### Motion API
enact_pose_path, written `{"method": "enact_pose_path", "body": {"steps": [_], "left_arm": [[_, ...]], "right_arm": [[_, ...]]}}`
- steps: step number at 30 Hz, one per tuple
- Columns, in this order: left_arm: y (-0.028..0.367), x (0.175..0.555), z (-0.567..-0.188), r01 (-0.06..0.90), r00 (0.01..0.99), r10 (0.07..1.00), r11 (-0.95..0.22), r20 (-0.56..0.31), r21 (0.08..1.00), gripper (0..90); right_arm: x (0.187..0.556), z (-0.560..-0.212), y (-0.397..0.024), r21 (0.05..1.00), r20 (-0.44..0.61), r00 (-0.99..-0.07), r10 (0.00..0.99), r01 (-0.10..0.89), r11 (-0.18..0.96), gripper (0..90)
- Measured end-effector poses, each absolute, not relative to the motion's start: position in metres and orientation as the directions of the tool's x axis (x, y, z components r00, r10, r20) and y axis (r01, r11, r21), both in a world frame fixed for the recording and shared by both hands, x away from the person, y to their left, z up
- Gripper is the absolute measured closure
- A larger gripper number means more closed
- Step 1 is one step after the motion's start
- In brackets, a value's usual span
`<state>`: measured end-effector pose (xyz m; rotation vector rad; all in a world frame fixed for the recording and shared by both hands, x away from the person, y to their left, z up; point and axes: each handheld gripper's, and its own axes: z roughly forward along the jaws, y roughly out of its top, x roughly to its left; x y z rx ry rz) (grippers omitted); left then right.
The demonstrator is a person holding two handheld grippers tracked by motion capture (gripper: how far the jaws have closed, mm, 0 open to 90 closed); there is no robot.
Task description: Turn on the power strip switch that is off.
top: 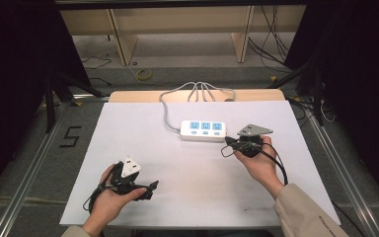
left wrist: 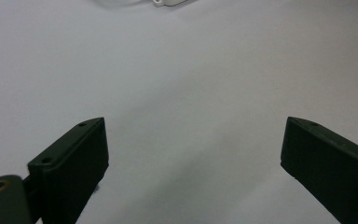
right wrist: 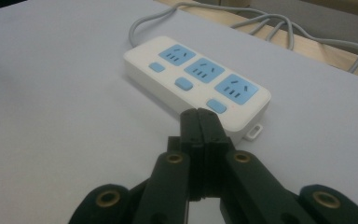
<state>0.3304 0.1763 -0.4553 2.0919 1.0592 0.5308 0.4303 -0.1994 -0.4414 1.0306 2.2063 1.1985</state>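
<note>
From my seat the high view is evenly lit on the white table point(top: 187, 168), but black at nine and three o'clock. My gripper views look soft, with a faint shadow toward six o'clock.

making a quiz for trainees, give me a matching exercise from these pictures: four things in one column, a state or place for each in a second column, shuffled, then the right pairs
Things:
1. left gripper
2. right gripper
3. power strip
4. grey cable

States or places:
A. jaws pressed together, tips close to the last blue switch
B. runs from the strip's end to the table's far edge
C. jaws wide apart over bare white table
D. lies flat, three blue sockets facing up, all unplugged

Pairs: 1-C, 2-A, 3-D, 4-B
</note>
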Motion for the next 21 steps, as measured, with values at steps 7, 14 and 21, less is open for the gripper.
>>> {"method": "enact_pose_path", "body": {"steps": [7, 14, 21], "left_arm": [[0.176, 0.330, -0.455, 0.520, 0.579, 0.814, -0.407, 0.040, 0.751, 7.1], [0.176, 0.330, -0.456, 0.517, 0.581, 0.813, -0.408, 0.041, 0.752, 7.1], [0.175, 0.330, -0.456, 0.517, 0.581, 0.813, -0.407, 0.040, 0.753, 7.2]], "right_arm": [[0.439, -0.442, -0.192, 0.841, -0.019, -0.633, 0.774, 0.408, 0.354, 90.0], [0.447, -0.442, -0.185, 0.836, -0.017, -0.630, 0.777, 0.417, 0.357, 90.0], [0.453, -0.440, -0.179, 0.833, -0.022, -0.629, 0.777, 0.418, 0.362, 90.0]]}}
